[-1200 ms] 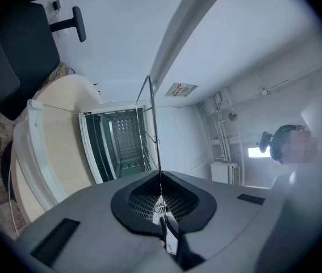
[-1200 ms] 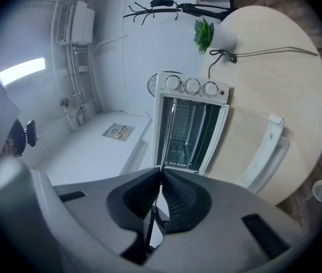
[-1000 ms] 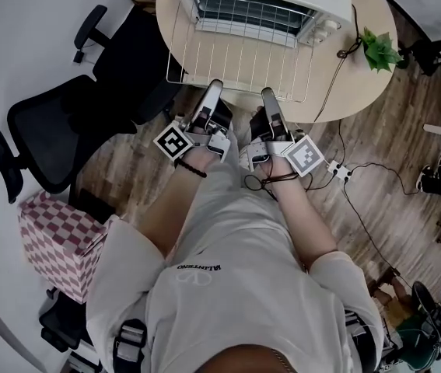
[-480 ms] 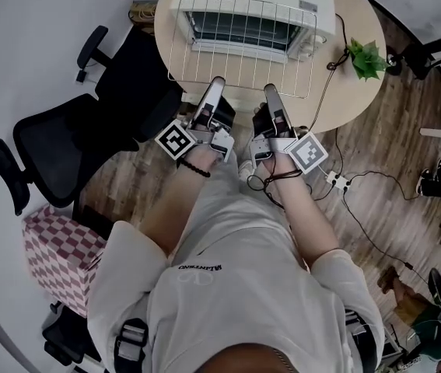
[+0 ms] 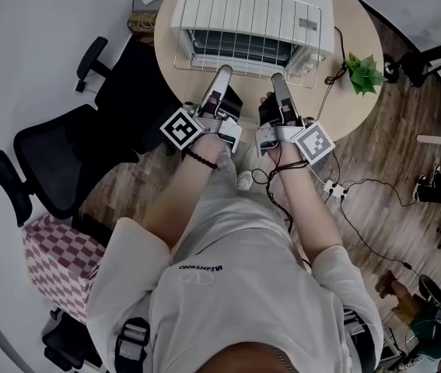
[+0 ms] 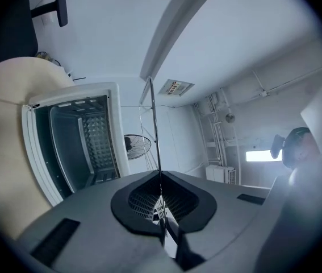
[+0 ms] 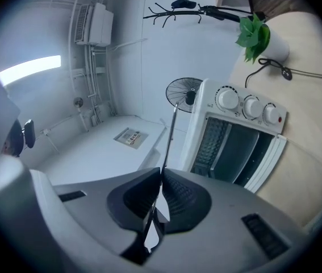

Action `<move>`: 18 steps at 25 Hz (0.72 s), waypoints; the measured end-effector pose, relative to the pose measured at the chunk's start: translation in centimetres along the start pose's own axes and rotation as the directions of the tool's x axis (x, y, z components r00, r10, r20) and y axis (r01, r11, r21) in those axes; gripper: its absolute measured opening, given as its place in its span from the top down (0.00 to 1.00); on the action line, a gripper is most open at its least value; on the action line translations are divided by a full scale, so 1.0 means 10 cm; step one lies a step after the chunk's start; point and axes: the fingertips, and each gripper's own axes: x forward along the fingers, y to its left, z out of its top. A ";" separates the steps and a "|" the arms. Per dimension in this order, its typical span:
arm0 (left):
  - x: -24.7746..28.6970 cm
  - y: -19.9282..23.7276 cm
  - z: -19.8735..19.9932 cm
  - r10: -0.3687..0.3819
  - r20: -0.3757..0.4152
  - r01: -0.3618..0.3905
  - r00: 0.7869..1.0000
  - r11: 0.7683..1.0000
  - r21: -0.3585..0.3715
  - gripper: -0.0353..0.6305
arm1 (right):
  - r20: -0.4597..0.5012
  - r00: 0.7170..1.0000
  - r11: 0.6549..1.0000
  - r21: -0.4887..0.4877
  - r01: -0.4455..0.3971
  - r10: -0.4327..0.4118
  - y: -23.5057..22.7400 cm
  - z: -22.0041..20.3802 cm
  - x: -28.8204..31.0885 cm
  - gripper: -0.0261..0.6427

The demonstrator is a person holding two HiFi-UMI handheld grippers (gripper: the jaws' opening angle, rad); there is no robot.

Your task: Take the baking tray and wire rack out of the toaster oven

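Observation:
The wire rack (image 5: 247, 22) hangs in the air over the white toaster oven (image 5: 313, 41) on the round table (image 5: 352, 103). My left gripper (image 5: 222, 74) is shut on the rack's near edge at the left, and my right gripper (image 5: 277, 80) is shut on the same edge at the right. In the left gripper view the rack (image 6: 152, 129) runs edge-on out of the left gripper (image 6: 162, 203), with the open oven (image 6: 75, 141) to its left. The right gripper view shows the rack (image 7: 169, 138) as a thin wire in the right gripper (image 7: 159, 195), beside the oven (image 7: 240, 147). I see no baking tray.
A small potted plant (image 5: 364, 72) stands at the table's right edge, with a black cable beside it. A black office chair (image 5: 57, 146) and a checkered box (image 5: 49, 255) are on the floor at left. A power strip (image 5: 333, 189) lies on the floor at right.
Both grippers have risen and moved towards the oven with the rack. The rack, which lay out over the table in front of the oven, now hangs above the oven's top.

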 end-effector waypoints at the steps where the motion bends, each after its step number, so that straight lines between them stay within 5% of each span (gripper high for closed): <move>1: 0.06 0.02 0.03 -0.001 -0.001 0.001 1.000 1.000 -0.001 0.94 | 0.000 1.000 1.000 -0.004 0.001 -0.001 -0.01 0.03 0.06 0.94; 18: 0.87 0.39 0.30 0.054 -0.010 -0.054 0.999 0.998 -0.040 0.94 | 0.038 0.997 0.998 -0.014 0.060 -0.059 -0.26 0.47 0.80 0.94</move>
